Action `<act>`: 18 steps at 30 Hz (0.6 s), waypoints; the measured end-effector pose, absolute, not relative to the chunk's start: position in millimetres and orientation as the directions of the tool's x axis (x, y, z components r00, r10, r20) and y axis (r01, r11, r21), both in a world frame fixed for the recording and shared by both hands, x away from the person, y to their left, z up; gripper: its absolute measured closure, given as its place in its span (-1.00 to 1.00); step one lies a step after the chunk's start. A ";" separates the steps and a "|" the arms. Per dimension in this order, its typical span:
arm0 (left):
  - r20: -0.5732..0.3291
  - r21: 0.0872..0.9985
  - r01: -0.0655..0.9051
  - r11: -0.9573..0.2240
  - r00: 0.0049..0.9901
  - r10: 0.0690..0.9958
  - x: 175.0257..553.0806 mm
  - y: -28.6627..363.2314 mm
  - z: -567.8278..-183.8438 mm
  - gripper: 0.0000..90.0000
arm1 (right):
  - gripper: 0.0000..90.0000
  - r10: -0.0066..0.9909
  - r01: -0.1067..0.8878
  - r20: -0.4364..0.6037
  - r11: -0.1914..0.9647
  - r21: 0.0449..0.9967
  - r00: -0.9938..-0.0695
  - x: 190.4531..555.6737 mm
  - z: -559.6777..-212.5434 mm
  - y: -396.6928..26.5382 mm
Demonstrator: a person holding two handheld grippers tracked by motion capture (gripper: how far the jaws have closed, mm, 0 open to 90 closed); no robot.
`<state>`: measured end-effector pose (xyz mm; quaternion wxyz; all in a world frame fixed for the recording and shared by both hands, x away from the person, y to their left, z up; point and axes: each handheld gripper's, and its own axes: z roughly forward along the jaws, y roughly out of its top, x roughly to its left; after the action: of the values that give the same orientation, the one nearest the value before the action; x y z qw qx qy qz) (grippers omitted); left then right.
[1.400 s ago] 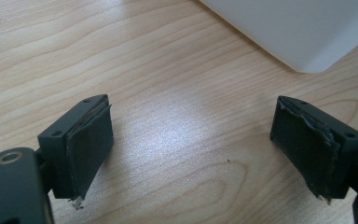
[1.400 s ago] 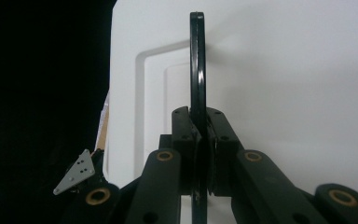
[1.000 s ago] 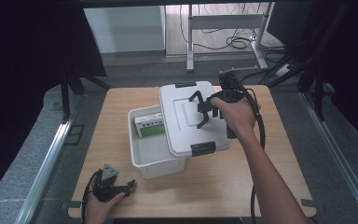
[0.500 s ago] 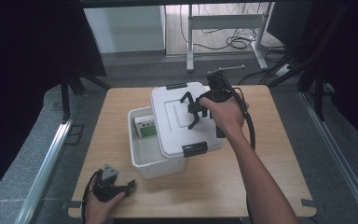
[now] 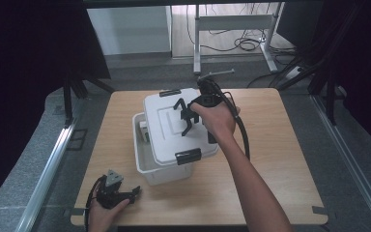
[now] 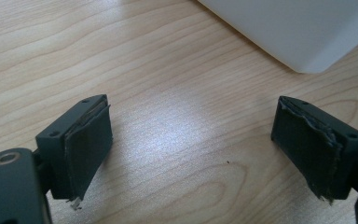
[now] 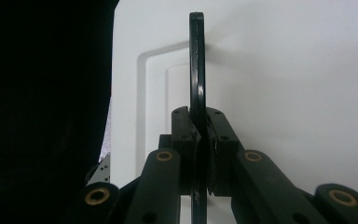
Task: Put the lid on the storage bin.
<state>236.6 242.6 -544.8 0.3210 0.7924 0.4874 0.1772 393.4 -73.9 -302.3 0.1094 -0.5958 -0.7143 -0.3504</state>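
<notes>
While the right gripper [image 5: 186,116] holds the lid [image 5: 166,126], the bin [image 5: 162,170] sits beneath.

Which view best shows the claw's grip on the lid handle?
Right gripper view: the right claw is shut on the black handle edge-on. High view shows it small atop the white lid. Left gripper view shows table.

Smooth white plastic lid [image 5: 174,123] with glossy black plastic handle [image 7: 196,70], matt pale wood-grain table [image 6: 168,116] lower in frame, and worn, frayed dark rubbery pads [image 6: 88,144].
</notes>
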 end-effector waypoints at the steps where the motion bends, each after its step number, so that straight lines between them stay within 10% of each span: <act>1: -0.032 0.681 0.659 -0.319 0.463 0.886 236.6 242.6 -544.8 -0.73 | 0.86 0.775 0.927 0.572 0.050 0.371 -0.270 393.4 -303.0 -71.8; 18: -0.032 0.682 0.658 -0.319 0.463 0.886 237.2 242.2 -544.9 -0.73 | 0.86 0.768 0.931 0.574 0.078 0.356 -0.284 392.1 -307.0 -47.0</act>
<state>237.2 242.2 -544.9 0.3214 0.7925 0.4870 0.1774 392.1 -47.0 -307.0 0.1195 -0.5864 -0.7244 -0.3422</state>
